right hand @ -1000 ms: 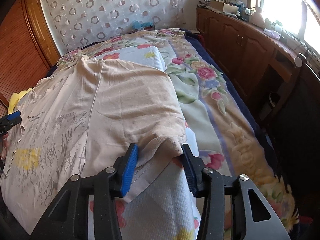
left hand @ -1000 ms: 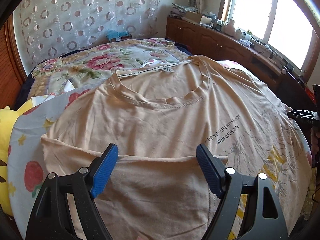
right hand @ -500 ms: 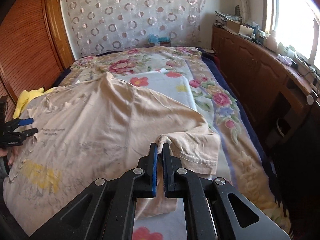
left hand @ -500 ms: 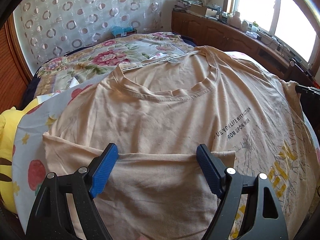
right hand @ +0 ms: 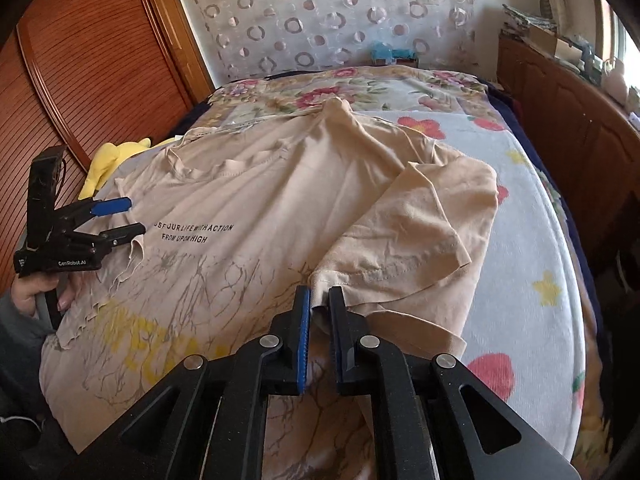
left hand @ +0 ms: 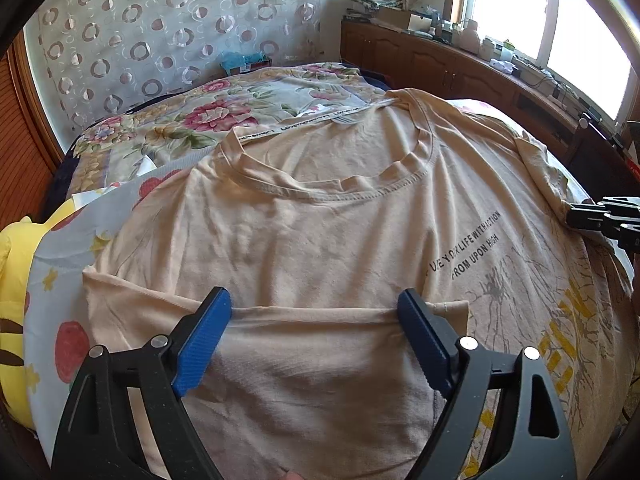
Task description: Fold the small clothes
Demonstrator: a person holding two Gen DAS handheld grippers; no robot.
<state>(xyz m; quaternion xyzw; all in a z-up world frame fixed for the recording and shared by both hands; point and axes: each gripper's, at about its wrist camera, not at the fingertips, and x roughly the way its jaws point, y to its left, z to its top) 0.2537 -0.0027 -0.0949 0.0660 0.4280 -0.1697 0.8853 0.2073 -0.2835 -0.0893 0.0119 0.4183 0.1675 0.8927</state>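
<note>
A beige T-shirt (left hand: 320,220) with black lettering lies face up on the bed, collar toward the headboard. Its left sleeve (left hand: 312,360) is folded in over the chest, and my left gripper (left hand: 316,300) stands wide open above that fold, holding nothing. From the right wrist view, the left gripper (right hand: 136,216) hovers at the shirt's (right hand: 240,200) left edge. The right sleeve (right hand: 420,232) is folded in over the shirt. My right gripper (right hand: 319,292) still pinches its corner, and its jaws are opening. At the right edge of the left wrist view, the right gripper (left hand: 570,216) shows.
A flowered bedspread (right hand: 532,280) covers the bed. A yellow plush toy (left hand: 12,280) lies at its left side. A wooden cabinet (left hand: 460,68) with clutter runs under the window on the right. A wooden sliding door (right hand: 80,60) stands left. A person's hand (right hand: 32,292) holds the left gripper.
My right gripper shut on the right sleeve's corner, then carried it leftward over the shirt, so the sleeve now lies folded in. The left gripper stayed in place, open.
</note>
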